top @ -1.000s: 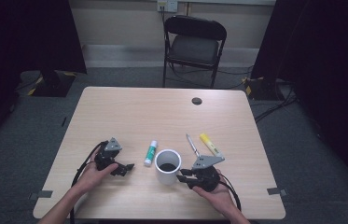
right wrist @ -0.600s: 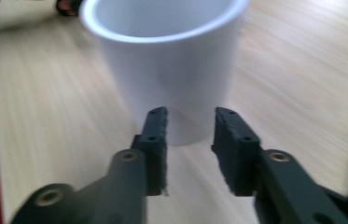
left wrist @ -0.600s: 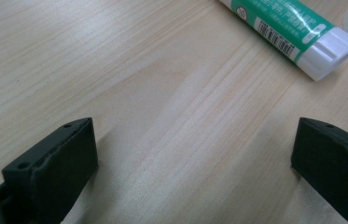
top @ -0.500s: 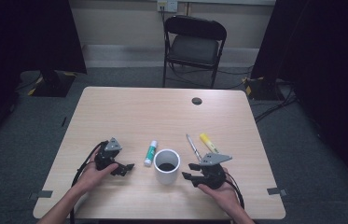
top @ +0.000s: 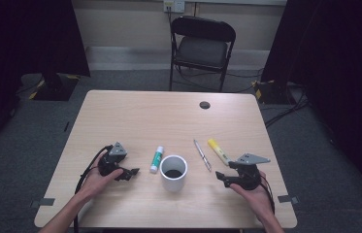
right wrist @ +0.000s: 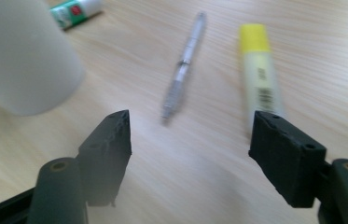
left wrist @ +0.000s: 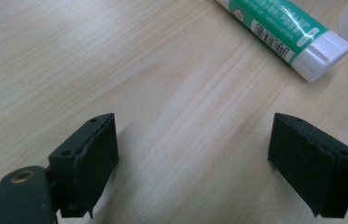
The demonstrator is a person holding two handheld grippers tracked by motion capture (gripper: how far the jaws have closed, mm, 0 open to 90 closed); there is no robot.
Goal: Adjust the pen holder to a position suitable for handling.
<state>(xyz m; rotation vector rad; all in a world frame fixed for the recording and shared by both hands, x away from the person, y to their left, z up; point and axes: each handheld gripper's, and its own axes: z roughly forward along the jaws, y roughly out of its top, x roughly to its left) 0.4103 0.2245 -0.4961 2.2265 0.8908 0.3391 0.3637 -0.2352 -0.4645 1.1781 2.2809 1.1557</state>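
A white cup [top: 173,172] stands at the front middle of the wooden table [top: 169,116]. A green and white glue stick [top: 157,158] lies just left of it. A silver pen [top: 202,155] and a yellow highlighter [top: 218,151] lie to its right. My left gripper [top: 132,172] rests left of the cup, pointing at it. Its jaws have just been closing a little but stand open over bare wood [left wrist: 192,158], with the glue stick [left wrist: 283,30] ahead. My right gripper [top: 221,178] is right of the cup. Its jaws have just been opening and hold nothing [right wrist: 190,149]. The pen [right wrist: 183,65] and highlighter [right wrist: 260,74] lie beyond them, the cup [right wrist: 22,60] at the left.
A black folding chair [top: 202,43] stands behind the table. A dark round cable hole [top: 204,105] sits near the table's far edge. Cables trail from both grippers toward the front edge.
My right gripper has moved to the right, away from the cup, and its jaws have spread apart. The left hand has stayed where it was.
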